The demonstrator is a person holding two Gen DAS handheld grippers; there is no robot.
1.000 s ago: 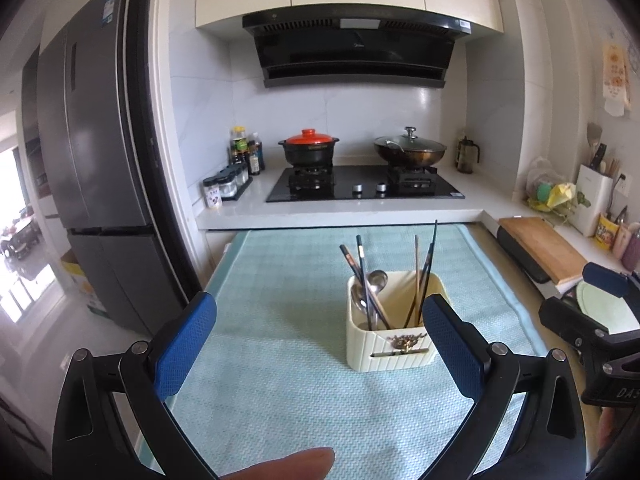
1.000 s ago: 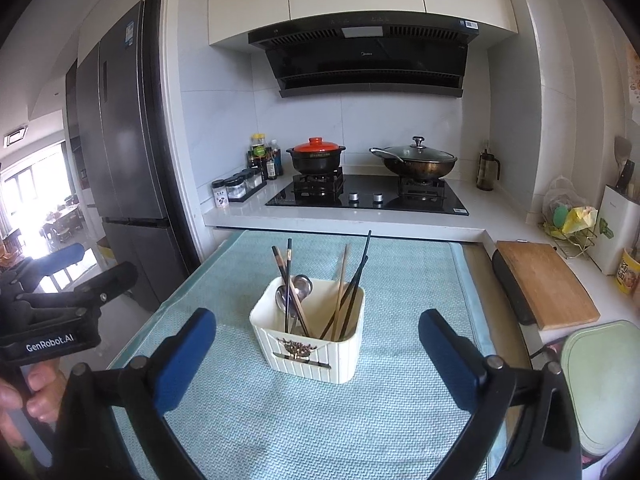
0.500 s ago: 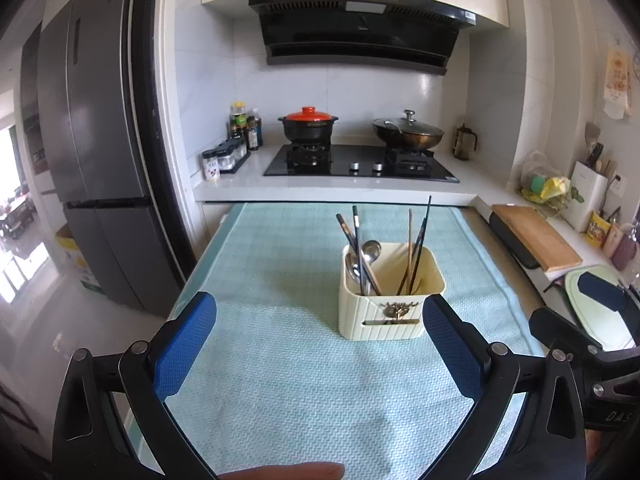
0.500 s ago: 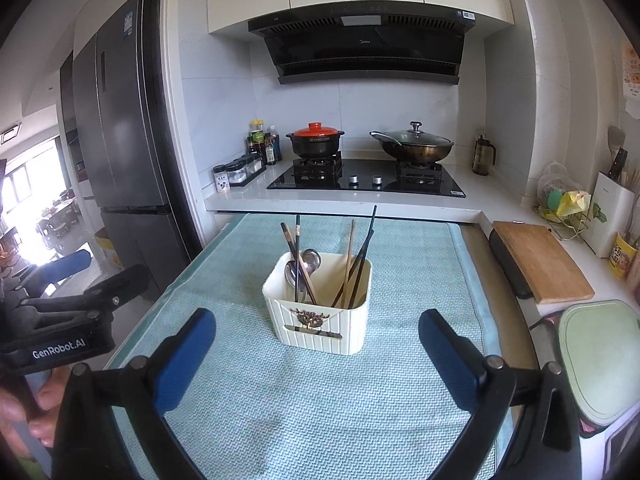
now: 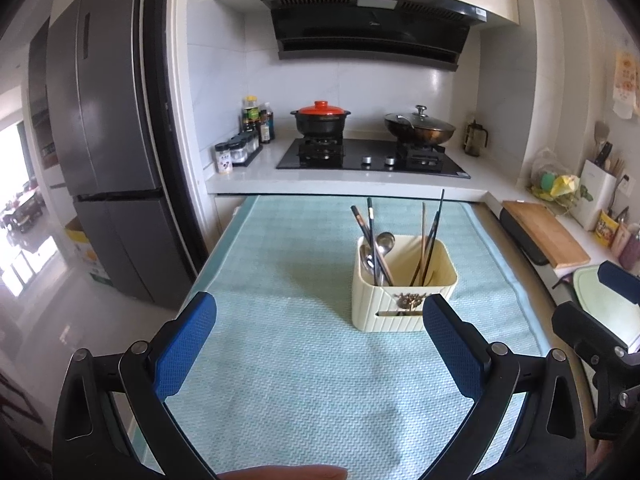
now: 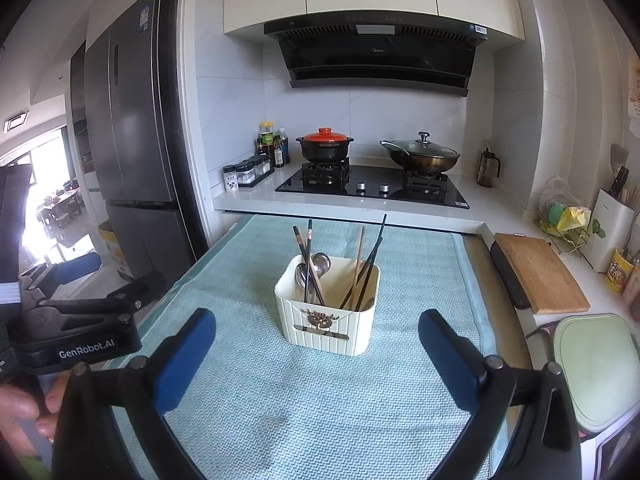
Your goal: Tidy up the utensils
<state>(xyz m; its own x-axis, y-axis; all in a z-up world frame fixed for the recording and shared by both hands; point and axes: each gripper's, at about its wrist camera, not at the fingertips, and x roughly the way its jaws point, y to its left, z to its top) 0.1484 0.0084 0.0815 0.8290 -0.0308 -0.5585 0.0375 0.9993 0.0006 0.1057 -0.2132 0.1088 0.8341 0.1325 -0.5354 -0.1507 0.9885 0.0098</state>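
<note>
A cream utensil holder (image 5: 402,304) (image 6: 326,322) stands on a light green mat (image 5: 304,380) (image 6: 304,400). It holds dark chopsticks (image 5: 372,240) (image 6: 306,256), wooden chopsticks (image 5: 423,236) (image 6: 360,256) and metal spoons (image 5: 383,242) (image 6: 320,264), all upright and leaning. My left gripper (image 5: 320,344) is open and empty, low and in front of the holder. My right gripper (image 6: 318,356) is open and empty, also in front of the holder. Each gripper shows at the edge of the other's view.
A counter behind the mat carries a stove with a red-lidded pot (image 5: 320,118) and a wok (image 5: 420,126). A wooden board (image 5: 544,232) and a pale green lid (image 6: 596,364) lie to the right. A grey fridge (image 5: 108,140) stands on the left.
Both grippers have drawn back and risen a little, so the holder looks smaller and farther away. Both stay open and empty.
</note>
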